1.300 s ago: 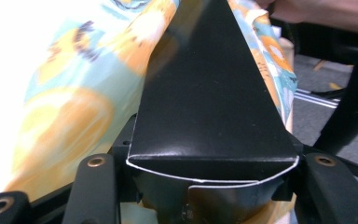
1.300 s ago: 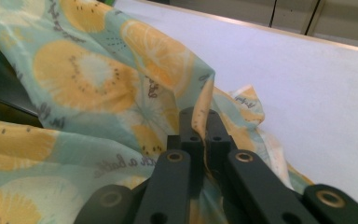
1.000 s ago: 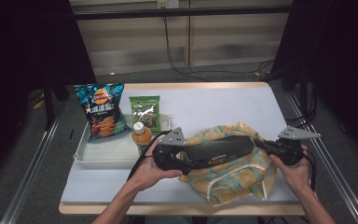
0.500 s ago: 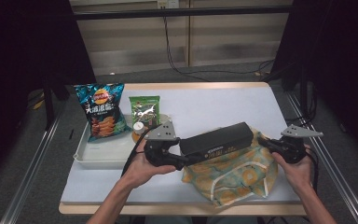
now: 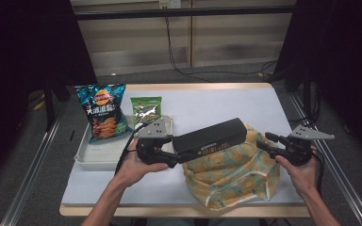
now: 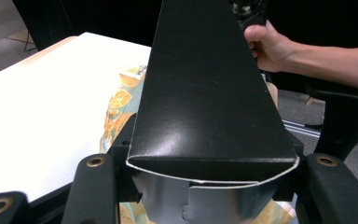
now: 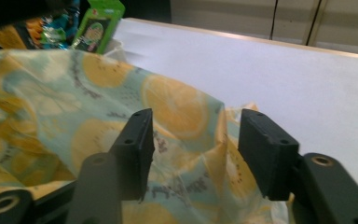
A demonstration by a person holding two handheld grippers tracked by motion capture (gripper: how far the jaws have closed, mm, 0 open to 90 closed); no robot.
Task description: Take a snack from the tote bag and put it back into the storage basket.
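The box point(image 5: 212, 135), long and black, is clamped at its near-left end in the left gripper point(image 5: 172, 157), whose jaws press on both its sides; the left gripper view shows that end point(image 6: 209, 107) wedged between them. It is held clear of the worktop point(image 5: 207, 101), slanting up toward the far right, its far end over the bag point(image 5: 233, 167). The bag, cloth printed with orange slices, lies slumped on the near right part of the worktop, just under the box.

The right gripper point(image 5: 265, 141) sits at the bag's right edge. Its jaws have just been opening and now stand apart; the right gripper view shows bag cloth point(image 7: 186, 135) lying loosely in the gap without either pad pressing on it.

On the left of the worktop a tray point(image 5: 96, 157) holds a blue chip bag point(image 5: 101, 113), upright. A green packet point(image 5: 146, 109) stands at the tray's far right corner.
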